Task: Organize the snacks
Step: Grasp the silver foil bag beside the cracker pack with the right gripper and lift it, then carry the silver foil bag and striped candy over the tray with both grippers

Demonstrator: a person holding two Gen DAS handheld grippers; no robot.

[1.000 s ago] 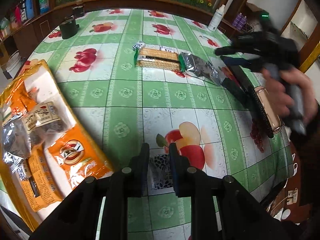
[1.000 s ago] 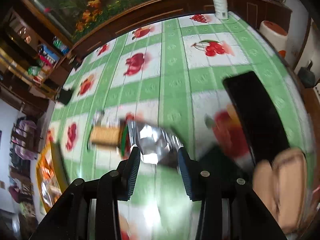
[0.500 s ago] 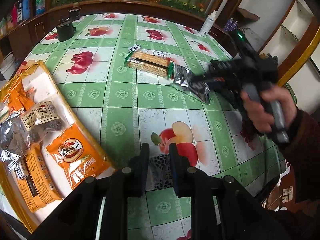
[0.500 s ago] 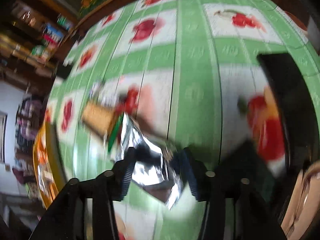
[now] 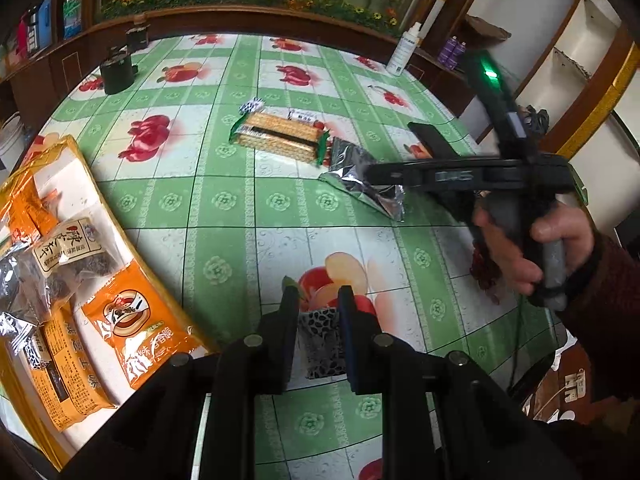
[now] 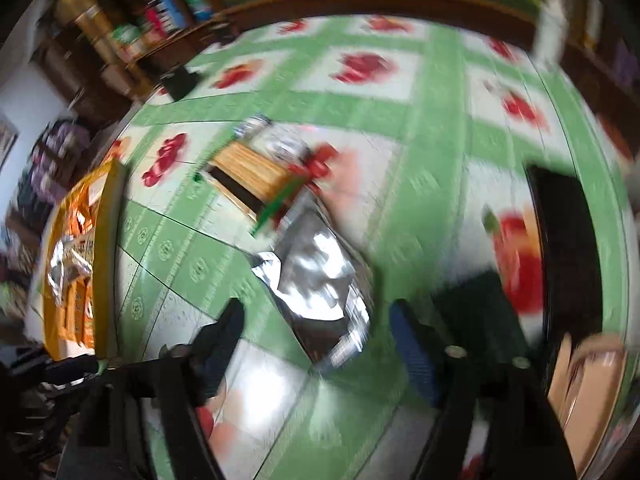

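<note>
**Right claw spreading over the silver packet, left claw pinching a small patterned packet**

In the left wrist view, the left gripper at the bottom centre of the frame had its fingers pressed together on a small black-and-white patterned packet. At the left edge lay the orange tray, already holding several orange and clear snack bags. Above the centre of the frame the cracker pack rested on the green fruit-print tablecloth, and the silver packet lay just right of it, touching its end. From the right side a hand held the right gripper, its tip over the silver packet.

In the blurred right wrist view, the right gripper had its jaws opening, with the silver packet lying on the cloth between the spread fingers; the pads did not appear to press on it. The cracker pack sat above it, the tray at the left edge.

The step in hand looked like picking up the silver packet. The next move would call for lowering the fingers to straddle it, closing on it, then carrying it to the tray.
</note>
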